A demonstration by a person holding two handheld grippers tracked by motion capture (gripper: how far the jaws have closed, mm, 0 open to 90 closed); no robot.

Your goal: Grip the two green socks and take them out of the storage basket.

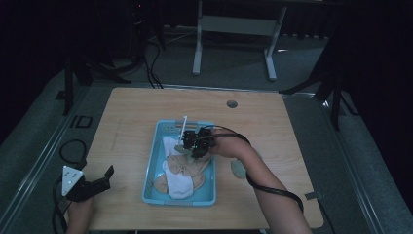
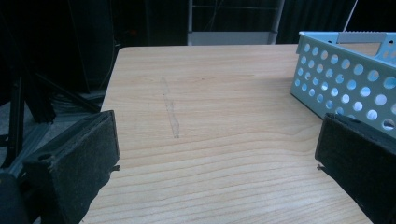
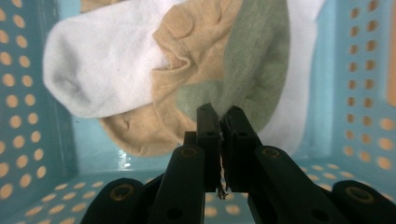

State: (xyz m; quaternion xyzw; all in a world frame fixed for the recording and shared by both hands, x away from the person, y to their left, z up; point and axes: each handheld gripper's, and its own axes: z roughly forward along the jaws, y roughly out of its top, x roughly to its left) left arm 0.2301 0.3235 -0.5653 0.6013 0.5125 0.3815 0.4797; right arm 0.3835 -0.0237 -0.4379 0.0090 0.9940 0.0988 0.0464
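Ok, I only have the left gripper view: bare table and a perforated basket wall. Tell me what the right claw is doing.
Observer: The right claw is shut on the edge of a green sock, inside the blue basket.
Operator: List what else lies in there.
Observer: A white sock and a tan sock, overlapping beside the green one.
Operator: Now check the table beyond the basket.
Observer: A greyish-green piece, likely another sock, lies on the table just right of the basket.
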